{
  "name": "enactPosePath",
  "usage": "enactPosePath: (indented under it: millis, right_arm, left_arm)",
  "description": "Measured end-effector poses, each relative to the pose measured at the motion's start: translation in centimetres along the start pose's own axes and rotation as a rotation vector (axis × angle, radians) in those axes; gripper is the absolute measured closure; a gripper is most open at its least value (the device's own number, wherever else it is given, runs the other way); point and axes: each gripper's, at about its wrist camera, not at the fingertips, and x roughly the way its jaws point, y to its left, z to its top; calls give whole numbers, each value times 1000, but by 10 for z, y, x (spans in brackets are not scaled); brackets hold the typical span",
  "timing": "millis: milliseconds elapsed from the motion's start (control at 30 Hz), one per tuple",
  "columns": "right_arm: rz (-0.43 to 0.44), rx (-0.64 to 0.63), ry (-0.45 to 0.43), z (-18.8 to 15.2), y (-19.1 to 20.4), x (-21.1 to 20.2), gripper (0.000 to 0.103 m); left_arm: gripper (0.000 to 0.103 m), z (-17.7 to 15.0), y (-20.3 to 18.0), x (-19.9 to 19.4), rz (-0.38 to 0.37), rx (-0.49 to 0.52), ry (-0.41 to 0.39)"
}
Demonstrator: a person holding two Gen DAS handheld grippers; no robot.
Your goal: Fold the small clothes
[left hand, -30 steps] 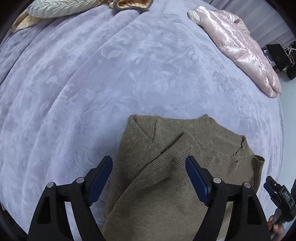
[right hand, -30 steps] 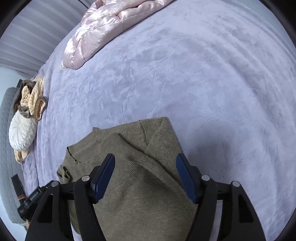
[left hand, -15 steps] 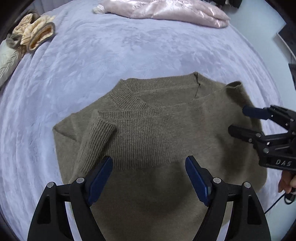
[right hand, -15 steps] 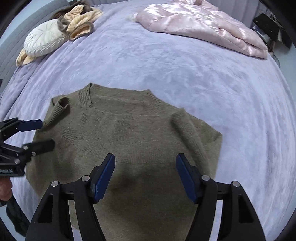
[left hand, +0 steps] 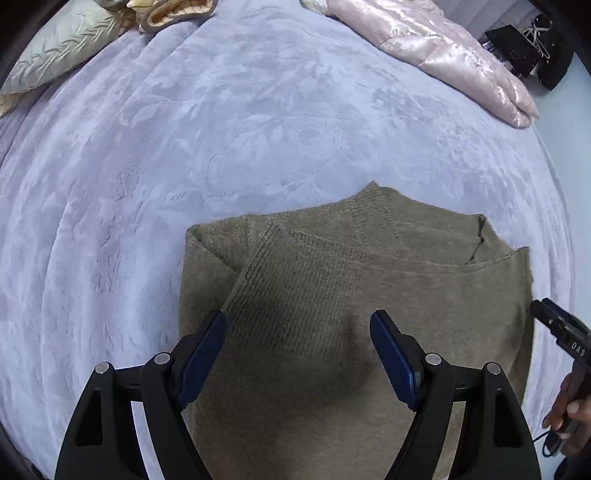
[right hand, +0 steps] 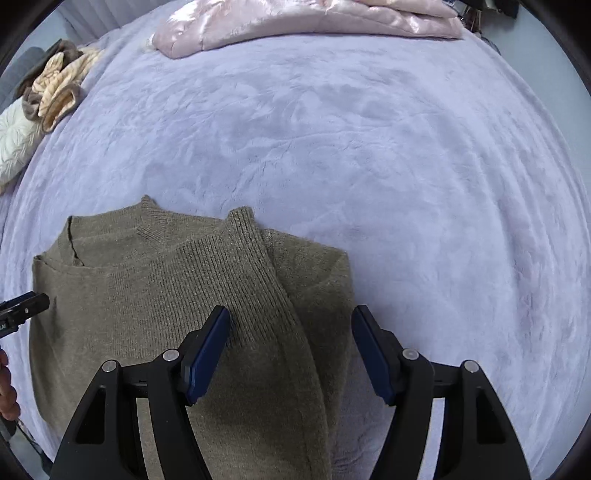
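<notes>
Olive-brown knit: the sweater lies flat on the bed, both sleeves already folded in across the body. From my left wrist camera I see one ribbed sleeve running diagonally over the chest, its cuff up near the neckline. My right wrist camera shows the other sleeve laid the same way, cuff pointing away from me.

My left gripper hangs over the middle of the sweater, pointing steeply down. Its blue pads stand wide apart with only knit below them; nothing is pinched. I can't tell whether the tips touch the fabric.

My right gripper is also spread wide and empty. It straddles the sweater's right edge: one pad over the folded sleeve, the other pad over bare cover just beside the garment.

Each camera catches the tip of the opposite gripper at the frame edge, beside the sweater's side, with fingers of the hand holding it.

Around it: lavender plush bedcover with an embossed leaf pattern. Far side, well apart from the sweater: shiny pink quilted jacket. Far left corner: cream quilted pillow and a crumpled tan-and-peach garment just beside it.
</notes>
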Motion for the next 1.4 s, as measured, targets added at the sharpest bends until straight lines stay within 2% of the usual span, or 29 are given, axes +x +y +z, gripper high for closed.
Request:
enactPosePath:
  millis: [100,267,400,467,533,600,800,900,1000,1133,1233,1333,1400]
  right_arm:
    - [40,-26,-50,-22,8,-26,31]
    - [85,-183,-36,-78,52,-40,31]
    - [43,-288,37,-116,74,-18,31]
    - [-9,-291,66,-130,64,-5,30]
    - [24,-240,38,-139,44,-8,30]
    - [11,-218,36,-146,32,-12,30]
    - [-34,-212,82,-152,27,-17,28]
    - [-62,-226,121,-157,30,-14,28]
    - [-78,-221,123,-166,28,-20,28]
    - [-88,-179,93,-168,24,-42,27]
    - [-75,-133,72,-169,20,-54,27]
    - [-65,-106,64,-163,22,-61,27]
    - [-60,-111,65,-161,34,-63,27]
  left_arm:
    - [22,-28,-11,-15,-11,38,-14]
    - [22,-98,-35,-9,102,196,4]
    - [22,-130,-22,8,200,209,38]
    - [22,-137,-9,11,194,179,47]
    - [22,-140,-3,7,179,164,50]
    - [22,-141,-2,5,182,163,54]
    - [22,-139,14,6,171,96,84]
    - [22,-144,13,3,176,117,82]
    - [22,-148,14,-16,142,110,38]
    - [22,-128,20,-26,130,81,-13]
    - [22,-110,19,-12,152,85,1]
    - [22,-103,15,5,218,115,28]
    - [22,-102,14,7,206,102,31]
